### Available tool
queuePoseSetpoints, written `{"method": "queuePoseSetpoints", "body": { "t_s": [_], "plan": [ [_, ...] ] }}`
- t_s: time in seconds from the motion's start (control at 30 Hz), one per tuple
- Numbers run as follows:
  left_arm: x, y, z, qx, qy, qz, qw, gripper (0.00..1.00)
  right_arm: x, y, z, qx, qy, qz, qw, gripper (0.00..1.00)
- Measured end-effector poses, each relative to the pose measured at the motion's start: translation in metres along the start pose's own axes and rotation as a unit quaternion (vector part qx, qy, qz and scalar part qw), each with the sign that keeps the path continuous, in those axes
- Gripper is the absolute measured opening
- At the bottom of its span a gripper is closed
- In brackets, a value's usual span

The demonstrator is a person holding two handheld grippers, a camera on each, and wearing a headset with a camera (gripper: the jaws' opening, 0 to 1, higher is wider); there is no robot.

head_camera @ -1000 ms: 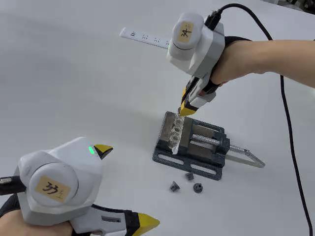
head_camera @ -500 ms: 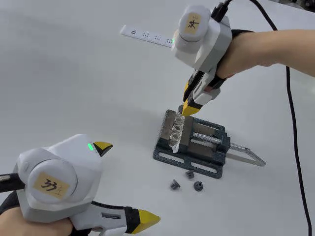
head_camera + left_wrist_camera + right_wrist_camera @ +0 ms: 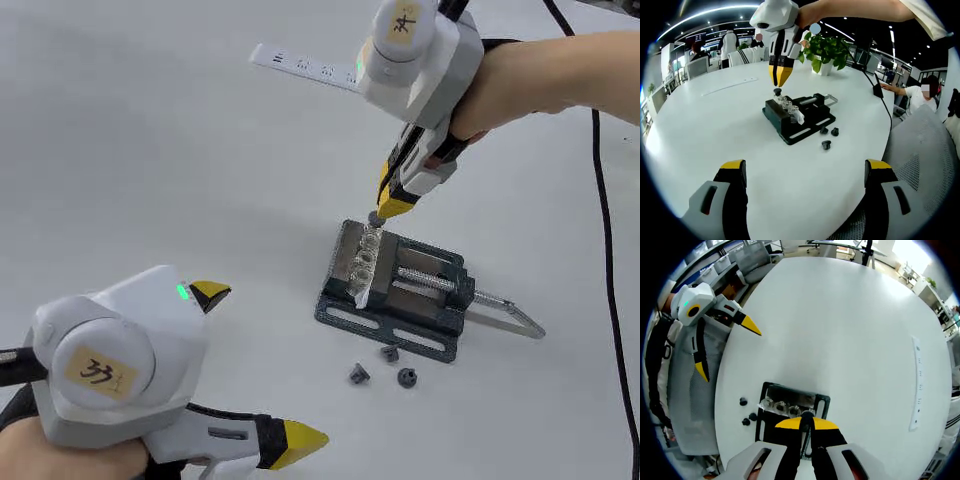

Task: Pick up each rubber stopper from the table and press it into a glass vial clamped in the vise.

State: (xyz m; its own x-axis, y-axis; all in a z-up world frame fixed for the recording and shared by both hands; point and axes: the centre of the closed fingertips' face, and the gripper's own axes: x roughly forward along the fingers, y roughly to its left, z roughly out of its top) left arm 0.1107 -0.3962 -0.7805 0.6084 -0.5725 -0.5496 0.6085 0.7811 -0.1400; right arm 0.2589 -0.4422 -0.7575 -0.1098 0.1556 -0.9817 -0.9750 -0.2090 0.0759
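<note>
Over vise end: right gripper [image 3: 393,208], jaws together, tips just above a stopper [image 3: 375,217] seated on the end vial [image 3: 371,238]; contact can't be told.
Vise [image 3: 435,285]: set on table [image 3: 150,150], row of glass vials clamped in it.
Loose stoppers [image 3: 406,377]: three, on table just beside vise base.
Left gripper [image 3: 255,365]: jaws wide apart, nothing held, well apart from vise.

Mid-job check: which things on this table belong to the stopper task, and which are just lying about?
Part of the job:
vise
glass vials clamped in it
stopper on the end vial, under the right gripper
three loose stoppers beside the vise
left gripper, held back

Just lying about:
power strip
potted plant
</note>
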Motion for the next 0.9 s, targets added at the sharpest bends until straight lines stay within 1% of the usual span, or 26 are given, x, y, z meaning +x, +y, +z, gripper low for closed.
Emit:
{"method": "queuePoseSetpoints", "body": {
  "t_s": [0.13, 0.3, 0.37, 0.5, 0.57, 0.9],
  "plan": [
    [0.0001, -0.0006, 0.0000, 0.000, 0.001, -0.001, 1.0000, 0.98, 0.0036, -0.0009, -0.0008, 0.002, 0.001, 0.002, 1.0000, 0.02],
    [0.0003, -0.0007, -0.0005, -0.002, 0.001, -0.002, 1.0000, 0.98, 0.0042, -0.0032, -0.0032, 0.002, 0.003, 0.000, 1.0000, 0.01],
    [0.0004, -0.0008, -0.0009, -0.002, 0.001, -0.003, 1.0000, 0.98, 0.0050, -0.0020, -0.0024, 0.005, 0.001, 0.001, 1.0000, 0.00],
    [0.0011, -0.0012, -0.0020, -0.002, 0.002, -0.005, 1.0000, 0.98, 0.0066, -0.0017, -0.0027, 0.001, 0.004, 0.001, 1.0000, 0.00],
    [0.0011, -0.0012, -0.0022, -0.001, 0.003, -0.005, 1.0000, 0.98, 0.0058, -0.0027, -0.0018, 0.002, 0.004, -0.003, 1.0000, 0.00],
    [0.0012, -0.0018, -0.0019, -0.002, 0.004, -0.006, 1.0000, 0.98, 0.0068, -0.0035, -0.0032, 0.004, 0.009, -0.003, 0.9999, 0.00]
  ]
}}
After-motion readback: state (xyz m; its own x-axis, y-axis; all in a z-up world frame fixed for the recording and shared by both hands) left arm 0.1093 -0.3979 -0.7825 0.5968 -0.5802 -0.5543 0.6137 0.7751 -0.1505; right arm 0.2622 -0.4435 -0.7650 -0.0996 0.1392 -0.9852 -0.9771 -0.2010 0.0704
